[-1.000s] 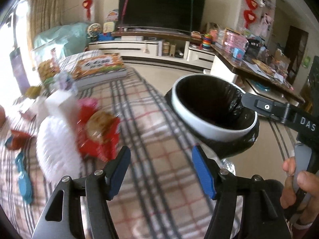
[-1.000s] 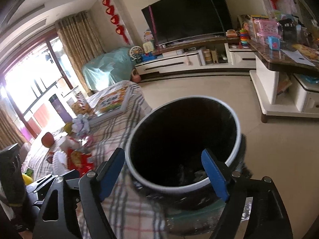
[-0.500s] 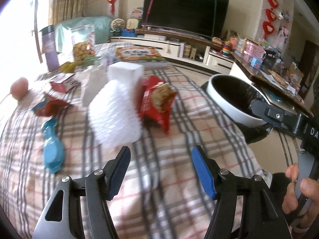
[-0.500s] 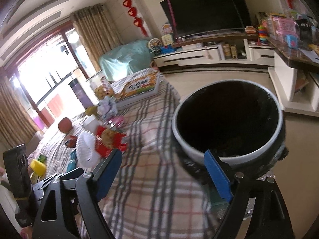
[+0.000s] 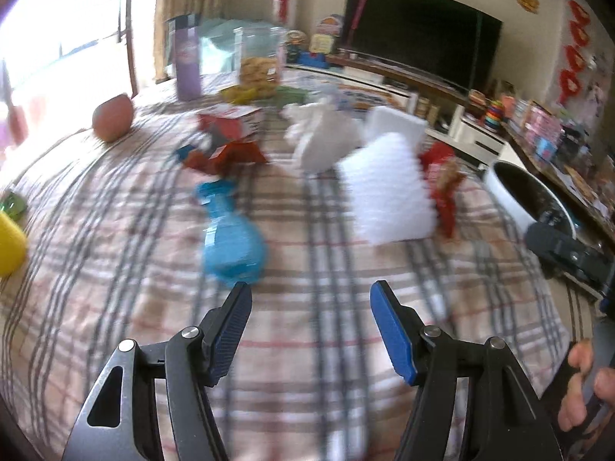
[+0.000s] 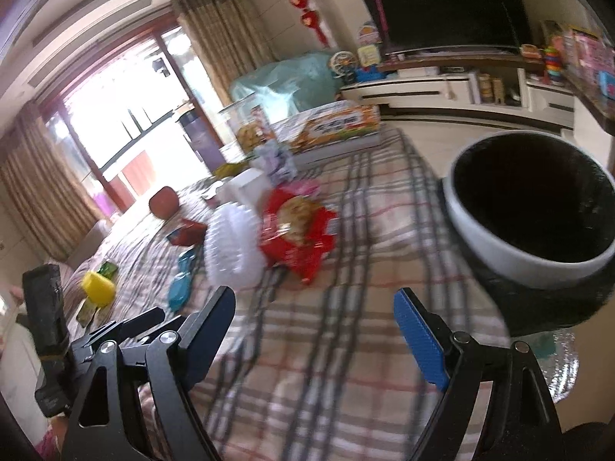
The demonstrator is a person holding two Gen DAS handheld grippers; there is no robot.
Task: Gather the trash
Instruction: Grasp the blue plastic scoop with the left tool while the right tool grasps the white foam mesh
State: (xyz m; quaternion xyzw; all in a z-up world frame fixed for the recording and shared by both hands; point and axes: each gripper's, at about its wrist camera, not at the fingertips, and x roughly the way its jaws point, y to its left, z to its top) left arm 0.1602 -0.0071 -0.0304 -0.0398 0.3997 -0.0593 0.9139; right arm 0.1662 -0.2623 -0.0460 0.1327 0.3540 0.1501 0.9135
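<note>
Trash lies on a plaid-covered table (image 5: 115, 269): a blue plastic wrapper (image 5: 230, 238), a white foam sheet (image 5: 388, 192), a red snack bag (image 5: 442, 180), red wrappers (image 5: 226, 157) and crumpled white paper (image 5: 319, 134). A white bin with a black liner (image 6: 534, 199) stands at the table's right edge. My left gripper (image 5: 309, 307) is open and empty, just short of the blue wrapper. My right gripper (image 6: 313, 307) is open and empty over the table, left of the bin. The red snack bag (image 6: 296, 230) and foam (image 6: 230, 246) lie ahead of it.
A yellow cup (image 6: 98, 288), a brown ball (image 5: 113, 117), a purple bottle (image 5: 188, 65), a cookie jar (image 5: 261, 61) and a large flat box (image 6: 330, 126) sit on the table. A TV (image 5: 419, 34) and low cabinets stand behind.
Both grippers have swung left, away from the bin and toward the trash on the table. The bin has slid to the right edge of both views. Both stay open.
</note>
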